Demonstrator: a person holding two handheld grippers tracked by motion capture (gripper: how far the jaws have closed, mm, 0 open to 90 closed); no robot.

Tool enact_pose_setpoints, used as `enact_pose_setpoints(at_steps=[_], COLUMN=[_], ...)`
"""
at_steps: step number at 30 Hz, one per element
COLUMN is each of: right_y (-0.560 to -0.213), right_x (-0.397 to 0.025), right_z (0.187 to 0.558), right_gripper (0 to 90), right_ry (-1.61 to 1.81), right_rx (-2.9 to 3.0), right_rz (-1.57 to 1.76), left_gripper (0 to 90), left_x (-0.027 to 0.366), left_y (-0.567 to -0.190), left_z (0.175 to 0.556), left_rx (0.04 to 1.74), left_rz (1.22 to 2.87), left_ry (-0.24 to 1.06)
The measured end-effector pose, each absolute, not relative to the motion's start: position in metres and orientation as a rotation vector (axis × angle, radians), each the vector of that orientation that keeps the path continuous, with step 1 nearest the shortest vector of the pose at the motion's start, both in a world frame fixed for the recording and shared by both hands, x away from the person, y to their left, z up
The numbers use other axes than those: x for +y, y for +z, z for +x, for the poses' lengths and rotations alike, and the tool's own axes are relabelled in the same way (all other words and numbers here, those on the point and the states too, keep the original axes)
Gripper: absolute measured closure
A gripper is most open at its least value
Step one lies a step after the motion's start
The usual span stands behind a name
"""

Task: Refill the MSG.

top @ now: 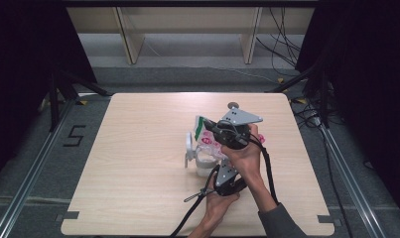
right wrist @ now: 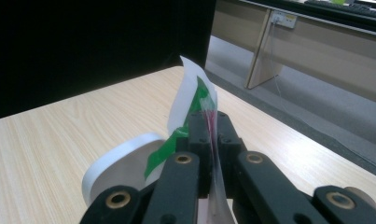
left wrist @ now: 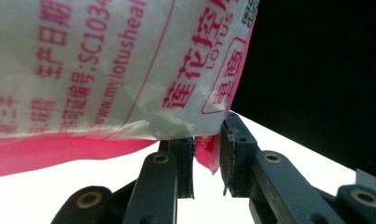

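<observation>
High view: a thin white plastic bag with pink writing and a green stripe [top: 207, 139] is held up between the two tongs, just above a white cup with a handle [top: 196, 159] on the pale wooden table [top: 138, 163]. The bag's long way runs from one pair of tongs to the other. The right tongs [top: 211, 127] pinch the far, top end, the one with the green stripe. In the right gripper view those black jaws are pressed together on the bag's thin edge [right wrist: 197, 100], which sticks straight up past the tips, and the cup [right wrist: 122, 161] sits just beside the jaws. The left tongs [top: 220, 171] are at the near, bottom end. In the left gripper view the jaws sit close together with a pink corner of the bag [left wrist: 206, 151] between them, while the rest of the bag hangs above the tips. Both hands are close to the bag. I think pulling the two ends apart would tear it open over the cup.
</observation>
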State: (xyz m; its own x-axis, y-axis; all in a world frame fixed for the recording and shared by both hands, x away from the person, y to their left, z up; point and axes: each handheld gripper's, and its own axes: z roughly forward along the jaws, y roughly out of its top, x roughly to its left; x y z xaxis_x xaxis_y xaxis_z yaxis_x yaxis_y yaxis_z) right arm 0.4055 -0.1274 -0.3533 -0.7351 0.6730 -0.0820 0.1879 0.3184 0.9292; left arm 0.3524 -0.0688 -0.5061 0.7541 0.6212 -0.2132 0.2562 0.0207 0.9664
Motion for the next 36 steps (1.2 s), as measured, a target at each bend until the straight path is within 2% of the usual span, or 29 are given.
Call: enact_pose_setpoints(at_steps=[36], right_y=[-0.3555], right_x=[-0.1213], right_z=[0.4034], right_gripper=[89.1], right_ry=[1.393], right_rx=[2.135], right_rz=[0.737], left_gripper=[75.6], left_x=[-0.0685], left_y=[-0.5060], left_z=[0.3514], left_rx=[0.737], left_rz=[1.551], left_ry=[0.317])
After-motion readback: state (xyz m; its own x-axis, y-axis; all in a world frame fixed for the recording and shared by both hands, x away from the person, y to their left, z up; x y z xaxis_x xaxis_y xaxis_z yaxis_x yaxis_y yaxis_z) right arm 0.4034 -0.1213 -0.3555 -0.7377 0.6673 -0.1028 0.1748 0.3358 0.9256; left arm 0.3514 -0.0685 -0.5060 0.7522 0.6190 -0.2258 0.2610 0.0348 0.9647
